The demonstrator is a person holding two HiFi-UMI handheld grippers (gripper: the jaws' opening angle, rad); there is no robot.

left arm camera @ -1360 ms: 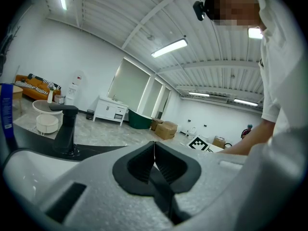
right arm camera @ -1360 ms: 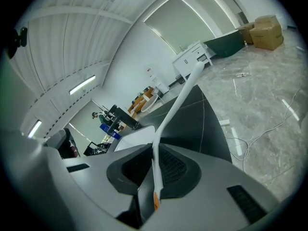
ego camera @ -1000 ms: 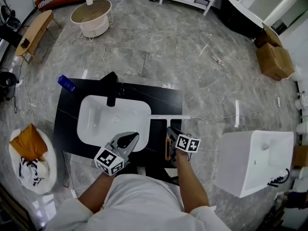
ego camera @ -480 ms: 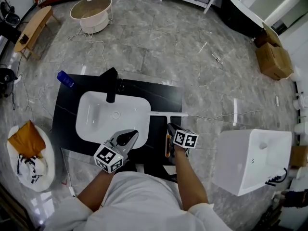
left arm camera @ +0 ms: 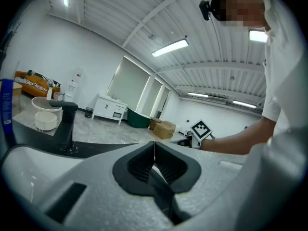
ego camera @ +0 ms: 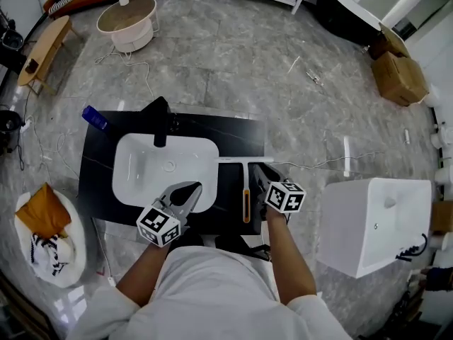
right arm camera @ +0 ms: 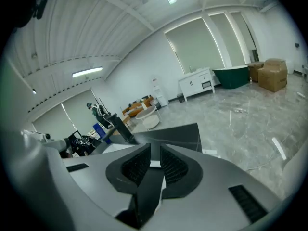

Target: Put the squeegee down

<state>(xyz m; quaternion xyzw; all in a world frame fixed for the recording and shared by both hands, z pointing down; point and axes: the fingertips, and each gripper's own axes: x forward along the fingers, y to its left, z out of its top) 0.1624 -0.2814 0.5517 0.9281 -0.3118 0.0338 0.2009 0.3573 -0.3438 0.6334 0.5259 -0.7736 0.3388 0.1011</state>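
Bright, even indoor light comes from above; 1 ceiling strip light shows in the left gripper view, others in the right gripper view, all burnt to plain white; the white sink is near overexposed, its hollow barely shaded; shadows around the sink are soft and short; right of the sink the glossy floor carries a white streak of glare. All 3 views bend strongly toward their edges, away from the sink; both gripper views darken at the corners; the left gripper and right gripper, close to their lenses, look soft; the room behind the sink is sharper.
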